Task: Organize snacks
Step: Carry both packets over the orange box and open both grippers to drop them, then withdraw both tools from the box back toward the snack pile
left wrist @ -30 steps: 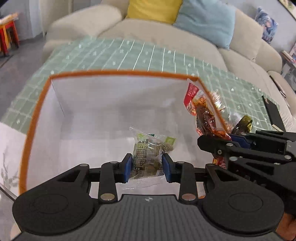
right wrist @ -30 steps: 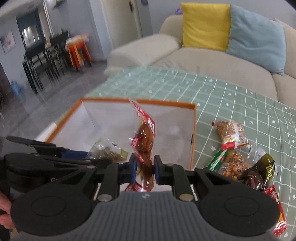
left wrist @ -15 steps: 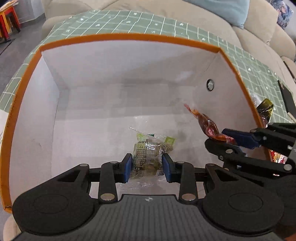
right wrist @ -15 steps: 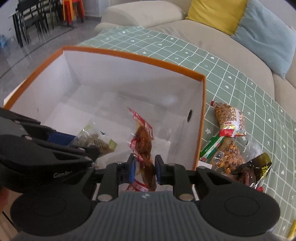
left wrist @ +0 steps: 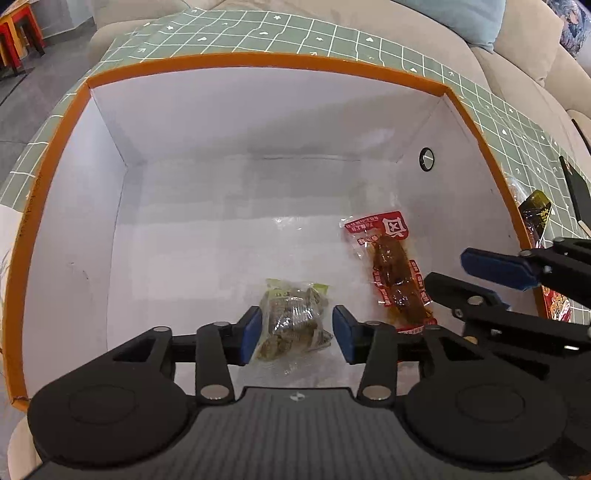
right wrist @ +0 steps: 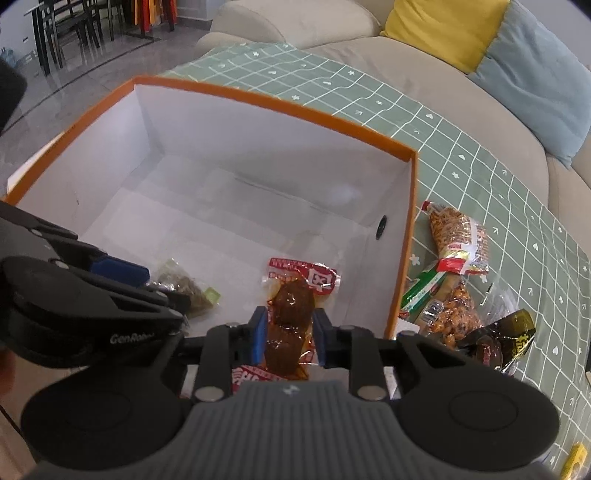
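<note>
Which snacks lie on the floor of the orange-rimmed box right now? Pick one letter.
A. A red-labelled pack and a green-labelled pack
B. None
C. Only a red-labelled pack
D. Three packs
A: the left wrist view shows the red-labelled pack and the green-labelled pack lying apart on the floor of the box, and nothing else there.

A beige sofa (right wrist: pixel 369 74) stands behind the table. On it lean a yellow cushion (right wrist: pixel 447 29) and, just beside it to the right, a light blue cushion (right wrist: pixel 535 85). A green tablecloth (right wrist: pixel 480 177) with a white grid and small white hearts covers the table. Far to the left, on a grey glossy floor (right wrist: pixel 74 74), stand dark chairs (right wrist: pixel 66 29). In the left view, a red stool (left wrist: pixel 22 33) shows in the upper left corner.
</note>
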A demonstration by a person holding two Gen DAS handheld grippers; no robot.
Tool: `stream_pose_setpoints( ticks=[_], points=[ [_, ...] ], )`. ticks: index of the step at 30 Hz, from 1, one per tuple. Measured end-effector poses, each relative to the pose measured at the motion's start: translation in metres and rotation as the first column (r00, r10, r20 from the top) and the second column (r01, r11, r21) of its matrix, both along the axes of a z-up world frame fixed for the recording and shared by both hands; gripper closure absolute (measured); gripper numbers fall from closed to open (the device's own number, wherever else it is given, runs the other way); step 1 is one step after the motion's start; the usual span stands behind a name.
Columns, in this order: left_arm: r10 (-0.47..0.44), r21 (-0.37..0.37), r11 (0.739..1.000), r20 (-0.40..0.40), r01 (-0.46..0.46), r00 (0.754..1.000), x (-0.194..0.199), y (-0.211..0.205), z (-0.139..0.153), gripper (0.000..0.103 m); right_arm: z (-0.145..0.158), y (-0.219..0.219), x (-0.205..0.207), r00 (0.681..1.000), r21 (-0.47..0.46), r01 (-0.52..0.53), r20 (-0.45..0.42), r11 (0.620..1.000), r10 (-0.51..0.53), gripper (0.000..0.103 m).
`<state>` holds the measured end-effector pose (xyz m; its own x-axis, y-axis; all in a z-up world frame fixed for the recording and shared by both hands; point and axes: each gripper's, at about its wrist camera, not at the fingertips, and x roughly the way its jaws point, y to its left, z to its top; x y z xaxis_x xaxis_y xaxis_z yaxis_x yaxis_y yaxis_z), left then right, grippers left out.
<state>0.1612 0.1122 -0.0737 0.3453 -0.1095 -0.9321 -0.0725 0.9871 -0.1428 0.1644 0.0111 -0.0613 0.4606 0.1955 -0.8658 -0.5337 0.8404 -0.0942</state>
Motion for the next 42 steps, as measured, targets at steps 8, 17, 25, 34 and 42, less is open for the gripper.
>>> stream_pose_setpoints(
  ticks=[8, 17, 25, 34, 42],
  points=[
    [0.005, -0.036, 0.999, 0.082, -0.002, 0.997, -0.016, 0.003, 0.014, 0.029, 0.022, -0.028, -0.015, 0.999, 0.098, 0.014, 0.05, 0.995, -0.019, 0.057],
    [-0.043, -0.02, 0.999, 0.271, 0.05, 0.962, -0.044, -0.011, 0.044, 0.027, 0.051, -0.065, -0.052, 0.983, 0.24, 0.022, 0.172, 0.97, -0.065, 0.04],
    [-0.179, 0.03, 0.982, 0.423, 0.184, 0.888, -0.072, -0.053, 0.072, 0.027, 0.064, -0.118, -0.079, 0.953, 0.339, 0.088, 0.246, 0.936, -0.179, 0.022],
    [-0.335, 0.078, 0.938, 0.465, 0.339, 0.819, -0.096, -0.11, 0.071, 0.03, 0.035, -0.186, -0.093, 0.921, 0.321, 0.244, 0.22, 0.915, -0.323, 0.02],
    [-0.434, 0.056, 0.888, 0.428, 0.456, 0.793, -0.1, -0.147, 0.052, 0.024, 0.002, -0.216, -0.094, 0.934, 0.139, 0.266, 0.206, 0.954, -0.291, 0.02]
  ],
)
